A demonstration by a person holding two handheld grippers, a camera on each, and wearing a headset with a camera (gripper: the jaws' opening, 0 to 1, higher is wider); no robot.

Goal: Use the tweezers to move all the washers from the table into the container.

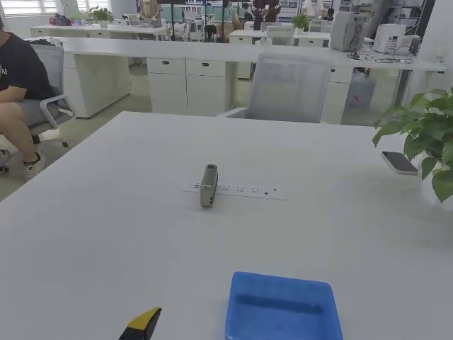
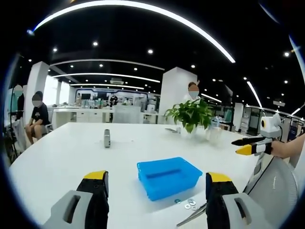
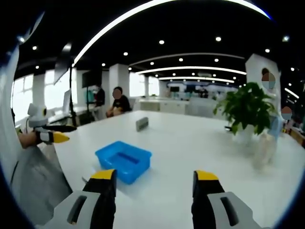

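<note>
Left gripper: your left gripper (image 2: 157,176) has both jaws spread wide with nothing between them; it faces the container across the near part of the table
Right gripper: your right gripper (image 3: 155,175) also has its jaws apart and grips nothing; the container lies to the left of its jaws, at centre-left of the right gripper view
Container: the blue container (image 1: 283,312) sits upright on the white table (image 1: 106,234) at the bottom centre of the head view; what you can see of its inside is plain blue floor
Washers: a small cluster of washers (image 2: 188,203) lies at the lower centre-right of the left gripper view; they are on the table just beside the container's near corner, outside it; too small to count
Tweezers: the metal tweezers (image 2: 190,218) lie at the bottom of the left gripper view, just below the washers; one end is hidden behind the right-hand jaw
Other items: a grey device (image 1: 208,185) lies across a white power strip (image 1: 248,190) at mid-frame of the head view; a phone (image 1: 398,162) and a potted plant (image 1: 425,134) are at the right edge
Surroundings: a seated person (image 1: 14,78) at upper left; an office chair (image 1: 287,85) beyond the table's far edge
</note>
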